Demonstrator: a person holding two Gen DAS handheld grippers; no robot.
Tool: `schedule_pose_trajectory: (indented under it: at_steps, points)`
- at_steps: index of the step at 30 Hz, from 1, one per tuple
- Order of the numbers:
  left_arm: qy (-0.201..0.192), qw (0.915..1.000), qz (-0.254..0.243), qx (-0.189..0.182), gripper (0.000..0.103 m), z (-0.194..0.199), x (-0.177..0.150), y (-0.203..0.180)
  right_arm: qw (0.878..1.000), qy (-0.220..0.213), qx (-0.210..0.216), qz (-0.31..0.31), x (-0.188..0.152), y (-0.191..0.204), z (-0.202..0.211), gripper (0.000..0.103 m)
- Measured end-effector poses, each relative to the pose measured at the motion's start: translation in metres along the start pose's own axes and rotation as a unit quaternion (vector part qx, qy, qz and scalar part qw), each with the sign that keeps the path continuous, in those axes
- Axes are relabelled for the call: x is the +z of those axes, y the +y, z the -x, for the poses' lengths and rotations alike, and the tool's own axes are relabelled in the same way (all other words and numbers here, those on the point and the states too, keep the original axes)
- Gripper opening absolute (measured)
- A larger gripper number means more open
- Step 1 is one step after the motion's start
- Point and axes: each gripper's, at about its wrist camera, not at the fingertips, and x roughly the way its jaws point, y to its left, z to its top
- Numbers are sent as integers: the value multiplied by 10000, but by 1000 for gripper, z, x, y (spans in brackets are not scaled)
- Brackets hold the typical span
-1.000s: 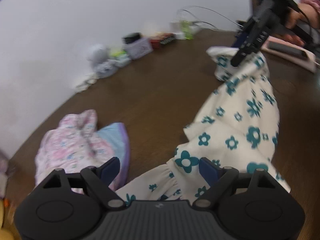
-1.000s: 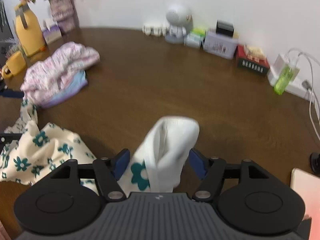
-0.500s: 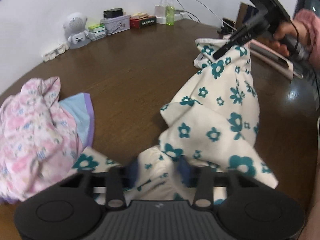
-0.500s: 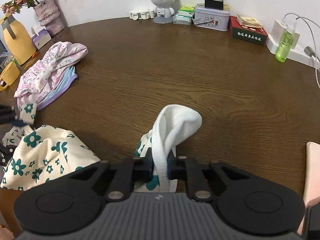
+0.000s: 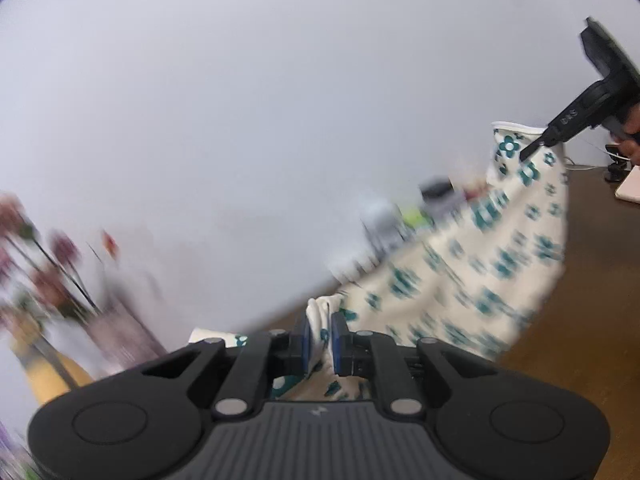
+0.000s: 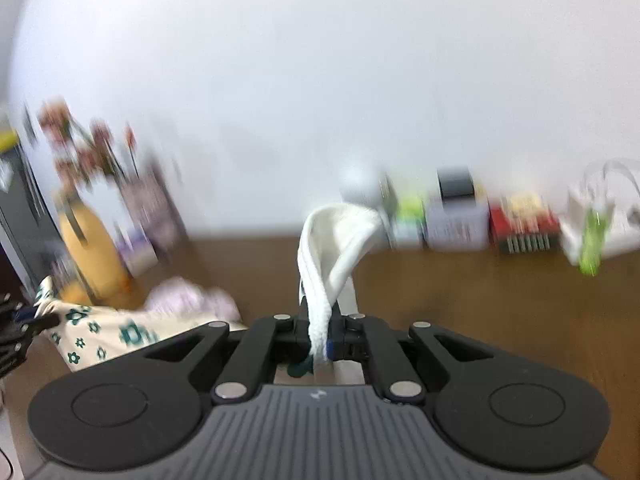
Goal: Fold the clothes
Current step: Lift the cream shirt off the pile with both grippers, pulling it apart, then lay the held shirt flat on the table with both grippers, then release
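A cream garment with teal flowers (image 5: 492, 256) hangs stretched in the air between my two grippers, above the brown table (image 5: 592, 320). My left gripper (image 5: 320, 338) is shut on one white ribbed edge of it. My right gripper (image 6: 320, 332) is shut on the other white ribbed edge (image 6: 336, 236); it also shows in the left wrist view (image 5: 532, 152) at the upper right, pinching the cloth. The garment's far end shows in the right wrist view (image 6: 108, 332) at the left. Both views are blurred by motion.
A pink floral garment (image 6: 188, 302) lies on the table at the left. A yellow jug (image 6: 92, 248) and a flower vase (image 6: 148, 216) stand behind it. Small boxes (image 6: 456, 216), a red tin (image 6: 524, 228) and a green bottle (image 6: 592, 244) line the wall.
Both grippers have closed on the flowered garment and lifted it off the table. The views have tilted up toward the wall, and the cloth now hangs spread between them.
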Motion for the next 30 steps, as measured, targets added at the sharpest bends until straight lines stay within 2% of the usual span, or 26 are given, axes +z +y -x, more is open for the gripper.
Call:
schedule_pose_trajectory:
  at_steps: [1, 3, 6, 10, 13, 18, 21, 22, 23, 24, 25, 26, 29, 30]
  points:
    - [-96, 9995, -266, 126, 10, 10, -3, -5, 9997, -232, 87, 0, 3, -2, 5, 5]
    - [-15, 9982, -590, 90, 10, 22, -19, -19, 9993, -369, 103, 0, -5, -12, 10, 5]
    - [413, 9957, -794, -229, 10, 28, -60, -51, 9999, -5, -61, -161, -39, -37, 2, 5]
    - [803, 9898, -537, -1051, 10, 47, -105, -92, 9974, 460, -271, -490, -90, -71, 6, 5]
    - [938, 9857, -505, -1304, 10, 62, -119, -111, 9953, 575, -301, -717, -118, -85, 21, 6]
    - [1122, 9819, -127, -1518, 12, 70, -127, -111, 9938, 728, -351, -764, -142, -86, 49, 11]
    - [1162, 9805, 280, -1561, 20, 70, -123, -97, 9911, 764, -359, -1029, -151, -95, 56, 21]
    - [1123, 9799, 465, -1584, 28, 72, -120, -90, 9901, 760, -353, -1122, -154, -97, 60, 25]
    - [1072, 9792, 646, -1597, 40, 74, -116, -82, 9892, 736, -358, -1215, -156, -98, 65, 35]
    - [992, 9790, 813, -1584, 47, 75, -111, -74, 9888, 703, -371, -1265, -156, -99, 71, 42]
    - [920, 9790, 949, -1552, 58, 76, -106, -66, 9890, 665, -435, -1250, -155, -99, 78, 43]
    - [864, 9800, 1014, -1476, 64, 76, -100, -60, 9891, 626, -501, -1234, -155, -98, 85, 44]
    - [742, 9820, 1194, -1264, 78, 73, -84, -43, 9902, 430, -775, -1078, -143, -93, 103, 47]
    - [848, 9811, 1214, -1242, 80, 62, -81, -42, 9911, 340, -842, -970, -137, -90, 107, 50]
